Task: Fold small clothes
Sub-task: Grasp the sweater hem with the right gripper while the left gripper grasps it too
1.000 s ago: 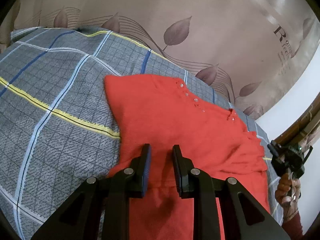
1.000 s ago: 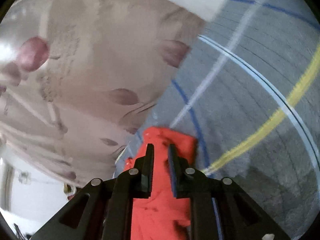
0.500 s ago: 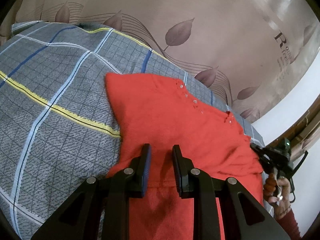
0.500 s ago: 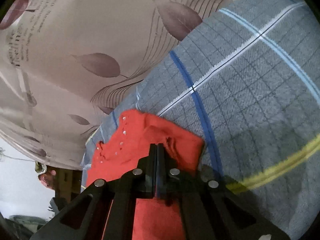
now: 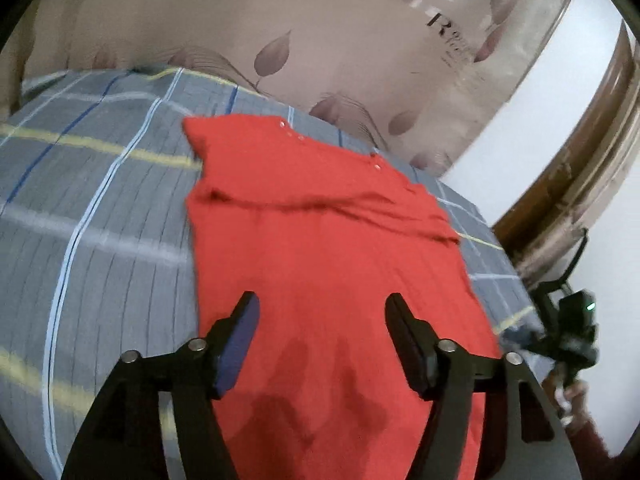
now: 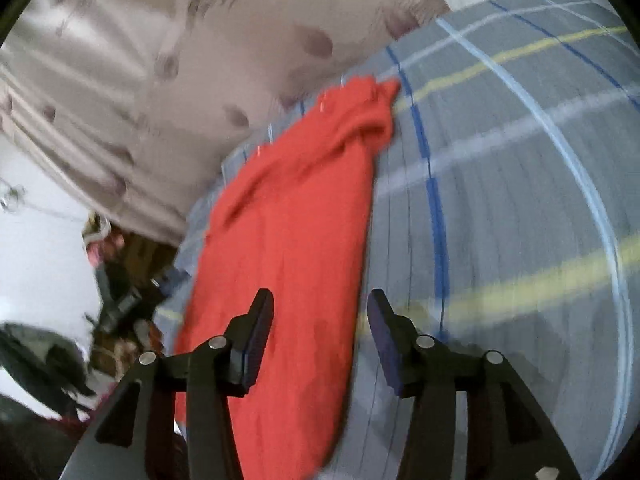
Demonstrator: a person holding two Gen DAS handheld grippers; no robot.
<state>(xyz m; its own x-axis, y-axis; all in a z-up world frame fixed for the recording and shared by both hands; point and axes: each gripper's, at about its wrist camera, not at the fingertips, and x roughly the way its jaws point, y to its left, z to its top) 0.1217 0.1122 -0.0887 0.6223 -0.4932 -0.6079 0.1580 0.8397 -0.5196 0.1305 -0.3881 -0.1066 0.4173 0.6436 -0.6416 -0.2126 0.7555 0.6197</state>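
A small red knit garment (image 5: 320, 232) lies flat on a grey plaid bedsheet (image 5: 100, 208), with a fold line across its upper part and small pearl studs near the far edge. My left gripper (image 5: 320, 312) is open and empty, its fingers spread above the garment's near part. In the right wrist view the same garment (image 6: 296, 216) runs away from me with a bunched far end. My right gripper (image 6: 320, 312) is open and empty, over the garment's right edge. The right gripper also shows in the left wrist view (image 5: 568, 332), off the bed's right side.
A beige curtain with leaf prints (image 5: 320, 40) hangs behind the bed. A white wall and a wooden frame (image 5: 580, 168) stand at the right. In the right wrist view, dark clutter (image 6: 60, 344) lies beside the bed at the left.
Both grippers have opened and let go of the garment. The lower part now lies folded up over the upper part, and both grippers have drawn back from it.
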